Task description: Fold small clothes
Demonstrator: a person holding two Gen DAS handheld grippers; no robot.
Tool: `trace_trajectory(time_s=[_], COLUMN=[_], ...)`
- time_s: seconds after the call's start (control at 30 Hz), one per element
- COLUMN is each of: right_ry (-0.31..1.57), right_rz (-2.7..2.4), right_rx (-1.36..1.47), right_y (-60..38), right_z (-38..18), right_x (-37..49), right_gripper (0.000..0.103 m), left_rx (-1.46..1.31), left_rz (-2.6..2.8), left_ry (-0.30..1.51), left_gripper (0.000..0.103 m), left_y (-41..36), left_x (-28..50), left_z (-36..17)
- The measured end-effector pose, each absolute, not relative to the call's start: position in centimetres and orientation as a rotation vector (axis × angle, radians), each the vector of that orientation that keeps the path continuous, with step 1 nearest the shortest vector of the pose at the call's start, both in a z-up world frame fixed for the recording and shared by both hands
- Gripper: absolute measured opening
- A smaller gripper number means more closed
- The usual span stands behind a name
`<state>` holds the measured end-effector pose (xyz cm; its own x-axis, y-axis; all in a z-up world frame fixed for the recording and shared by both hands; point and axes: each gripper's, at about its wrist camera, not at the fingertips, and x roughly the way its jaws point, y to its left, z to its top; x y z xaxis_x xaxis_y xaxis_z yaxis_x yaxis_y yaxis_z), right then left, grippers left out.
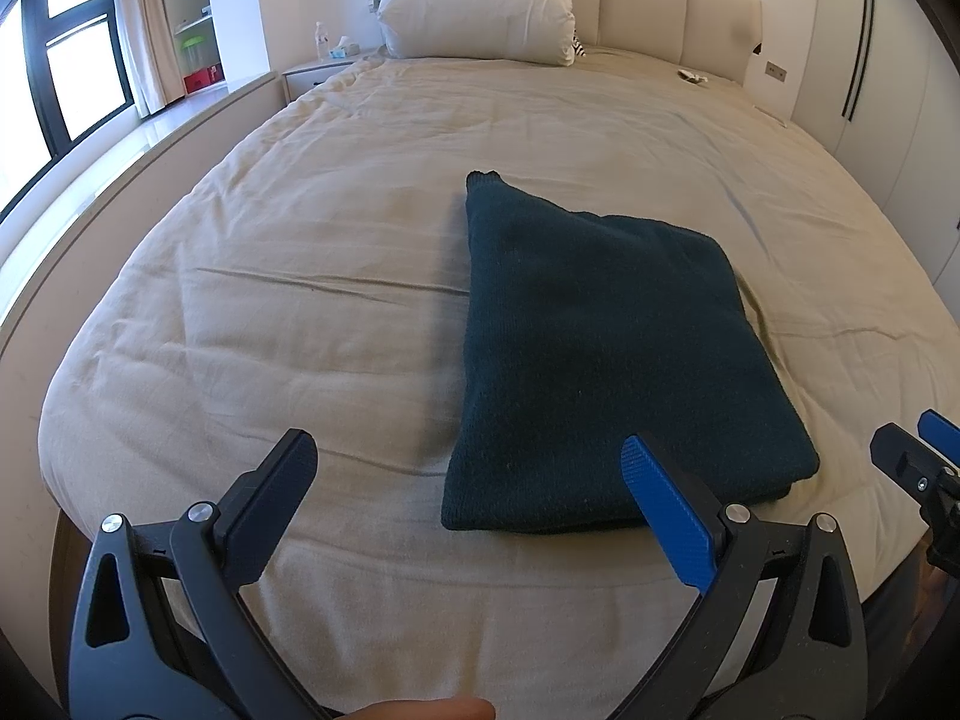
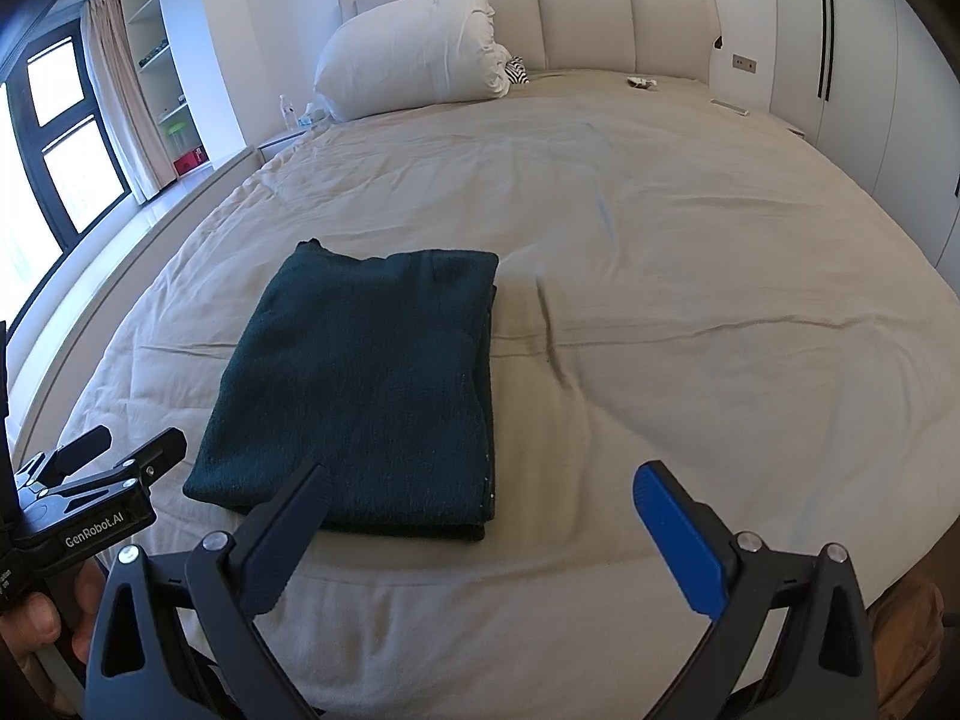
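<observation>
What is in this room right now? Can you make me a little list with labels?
place: a bedroom, seen from the foot of the bed
garment: dark green knit sweater, folded into a rectangle, lying flat on the bed
left gripper: jaws open, holding nothing, hovering near the sweater's near edge
right gripper: jaws open, holding nothing, apart from the sweater
pillow: white, leaning against the headboard
window: on the left side, bright daylight
folding: looks done
</observation>
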<state>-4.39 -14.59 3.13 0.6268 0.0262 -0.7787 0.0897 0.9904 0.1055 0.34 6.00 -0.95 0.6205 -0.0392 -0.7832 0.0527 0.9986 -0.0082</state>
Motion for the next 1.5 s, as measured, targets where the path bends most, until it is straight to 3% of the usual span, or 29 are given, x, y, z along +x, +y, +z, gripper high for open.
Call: trace_trajectory(time_s=[1.5], right_ry=[0.907], right_rz=[-0.036], right_rx=[0.15], right_y=[-13.84], right_z=[2.45], right_x=[-4.92], right_gripper=[0.103], left_rx=[0.015], left_rz=[-0.054], left_ry=[0.903], left_gripper=[0.103], left_y=[5.98], left_x=[0.04], left_z=[-1.13])
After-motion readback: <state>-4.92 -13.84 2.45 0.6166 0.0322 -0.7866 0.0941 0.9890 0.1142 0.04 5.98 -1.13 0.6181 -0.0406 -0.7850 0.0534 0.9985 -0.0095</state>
